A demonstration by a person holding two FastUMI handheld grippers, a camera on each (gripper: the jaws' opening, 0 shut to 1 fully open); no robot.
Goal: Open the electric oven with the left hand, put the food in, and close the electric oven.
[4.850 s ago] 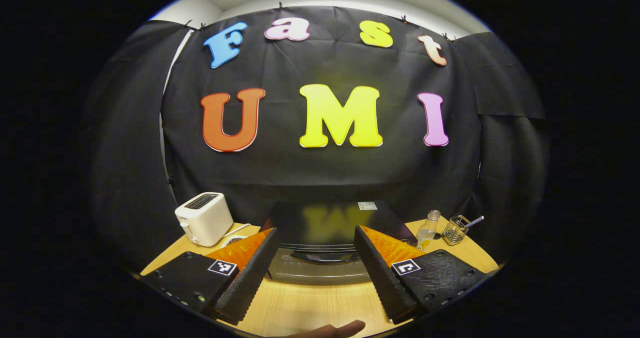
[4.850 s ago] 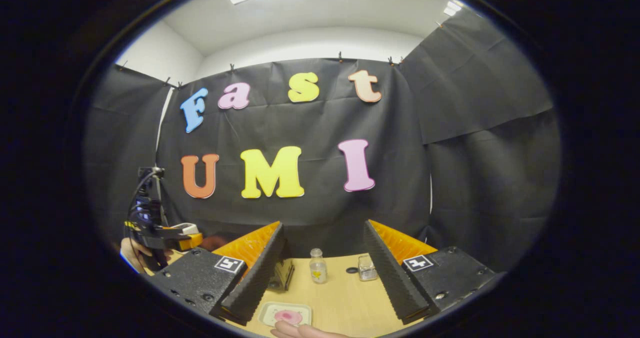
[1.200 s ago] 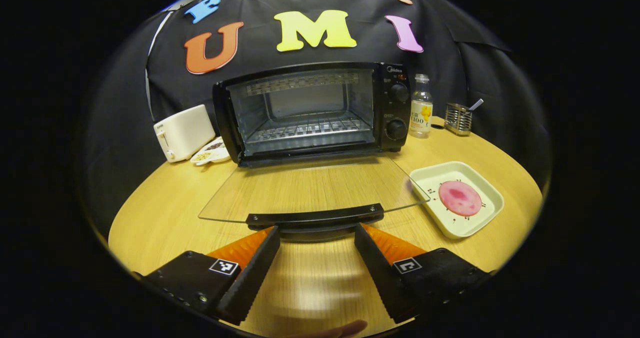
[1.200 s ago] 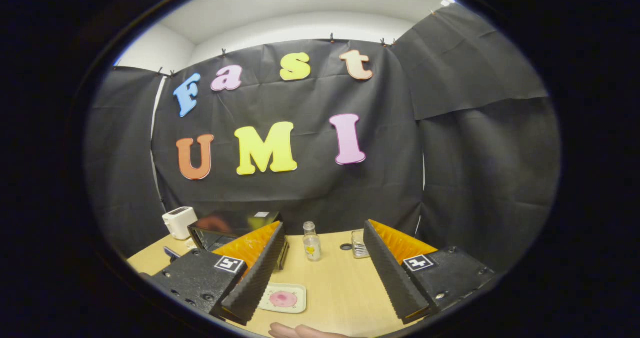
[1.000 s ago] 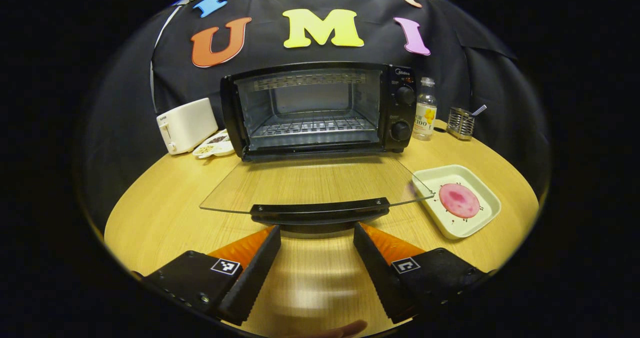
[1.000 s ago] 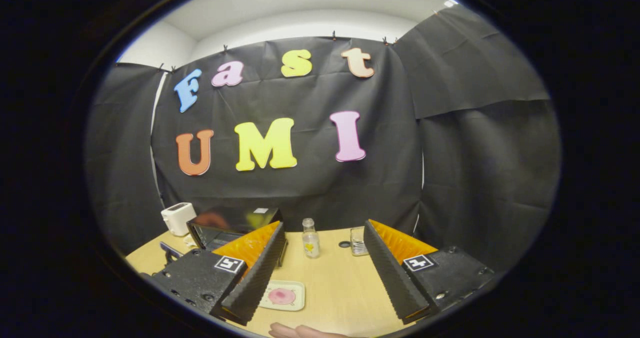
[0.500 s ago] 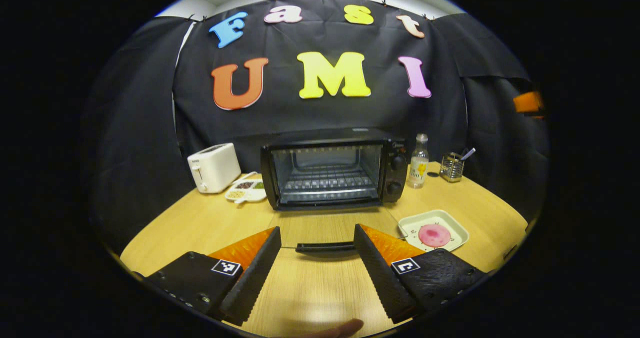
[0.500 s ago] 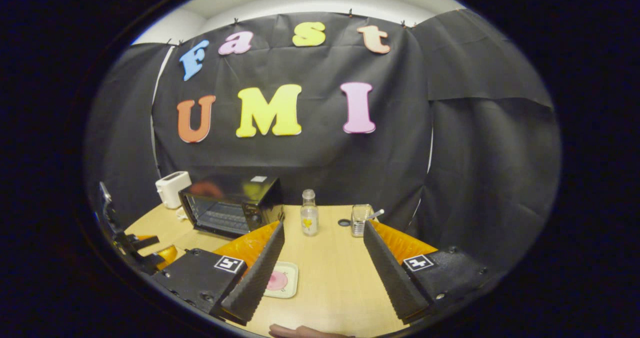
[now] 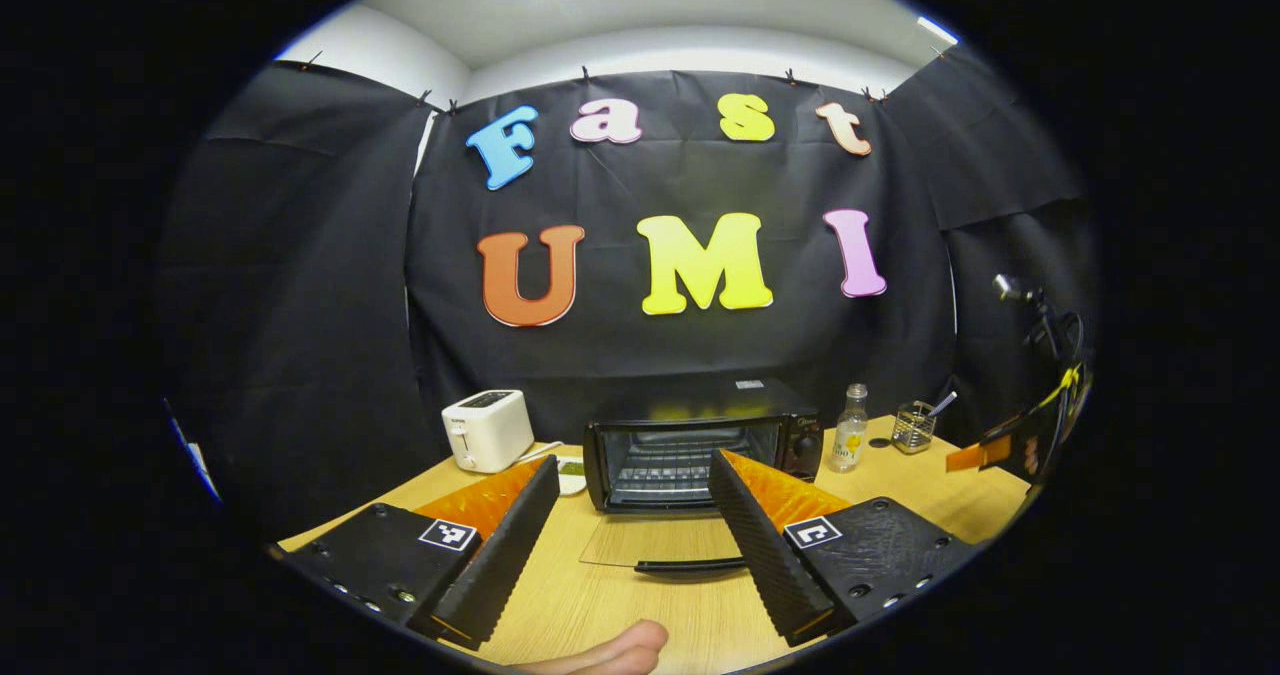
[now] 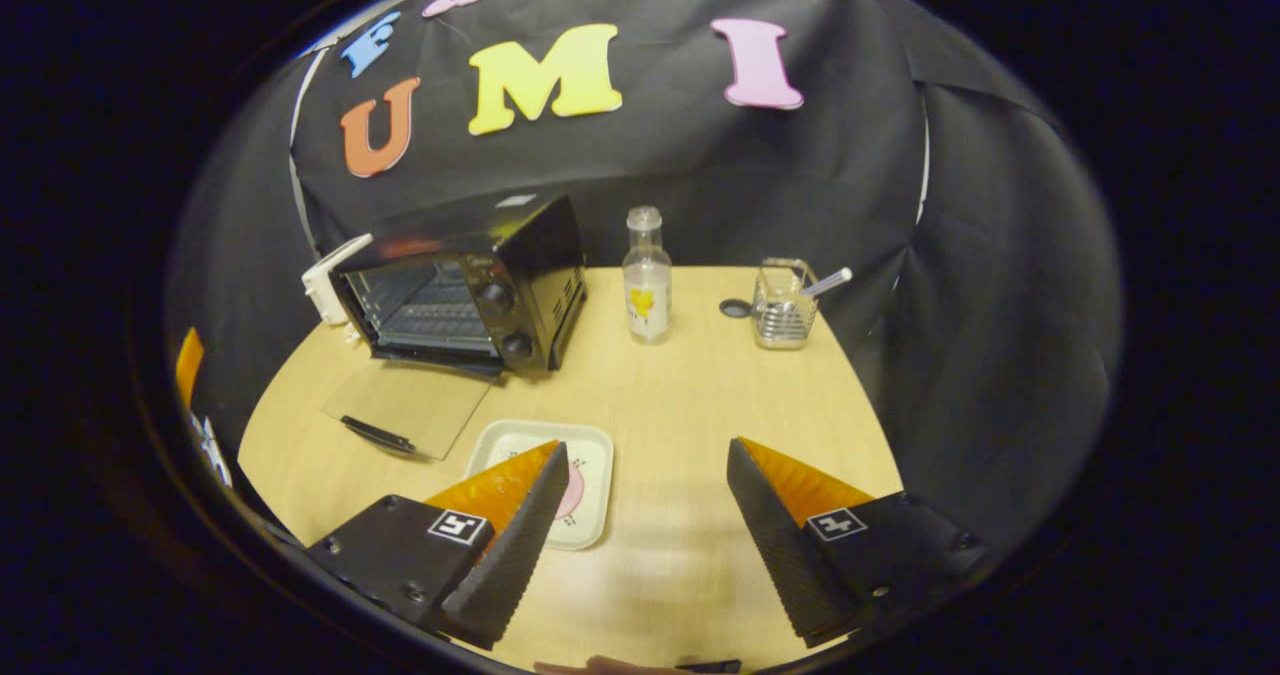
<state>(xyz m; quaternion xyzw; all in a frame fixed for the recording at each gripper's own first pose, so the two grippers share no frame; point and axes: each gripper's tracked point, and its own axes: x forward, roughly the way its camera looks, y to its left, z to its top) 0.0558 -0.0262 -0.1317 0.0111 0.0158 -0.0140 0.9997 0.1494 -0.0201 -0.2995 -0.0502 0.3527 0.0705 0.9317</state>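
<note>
Black toaster oven (image 10: 480, 285), white toaster (image 9: 487, 429), white tray (image 10: 590, 500) with pink food (image 10: 572, 490), light wooden table (image 10: 680, 405).

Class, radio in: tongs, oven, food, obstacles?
Both tongs open: left, right. Oven door down flat. Food on tray, untouched. Path looks clear.

One oven (image 10: 470, 290), one toaster (image 9: 487, 430), one bottle (image 10: 647, 275).

Left gripper (image 9: 630, 515): two wedge-shaped fingers (image 9: 500, 545) with ribbed inner faces; black textured mounting blocks, each bearing a small square black-and-white marker and sunken screws; right gripper (image 10: 640, 515) built alike; seen from the left gripper view, black cables loop above its body.
</note>
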